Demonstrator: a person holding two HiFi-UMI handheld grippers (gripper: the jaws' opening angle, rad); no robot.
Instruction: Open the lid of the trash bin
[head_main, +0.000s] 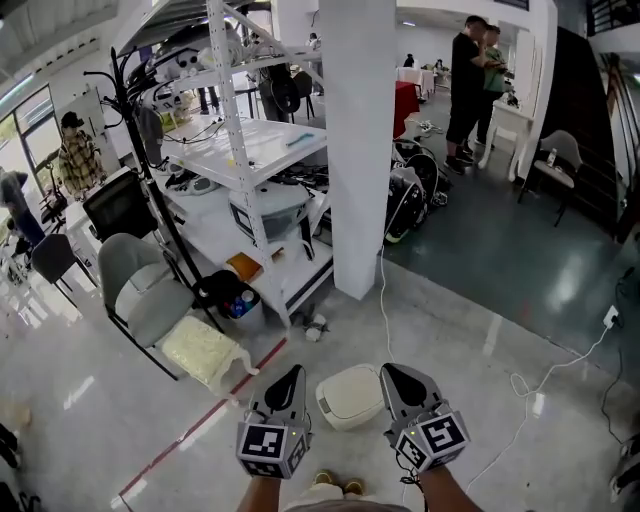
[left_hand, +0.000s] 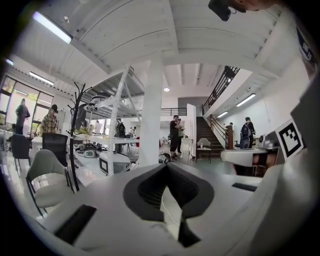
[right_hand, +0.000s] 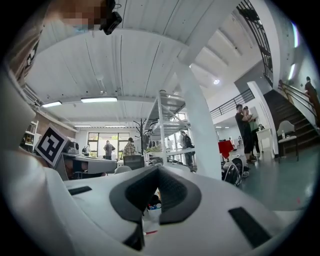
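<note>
A cream trash bin (head_main: 350, 397) with a rounded lid stands on the floor just ahead of the person's feet, its lid down. In the head view my left gripper (head_main: 291, 375) hovers just left of the bin and my right gripper (head_main: 392, 372) just right of it, both above the floor and apart from the bin. Each has its jaws closed tip to tip with nothing between them. The left gripper view shows my left gripper (left_hand: 166, 168) pointing level across the room, and the right gripper view shows my right gripper (right_hand: 157, 170) doing the same. The bin is hidden in both.
A white pillar (head_main: 358, 150) rises ahead, with a white shelf rack (head_main: 245, 150) to its left. A small open bin (head_main: 237, 302) with a black bag, a grey chair (head_main: 140, 295) and a yellow cushion (head_main: 205, 350) lie ahead left. A white cable (head_main: 385, 310) runs past the bin. People (head_main: 475, 80) stand far right.
</note>
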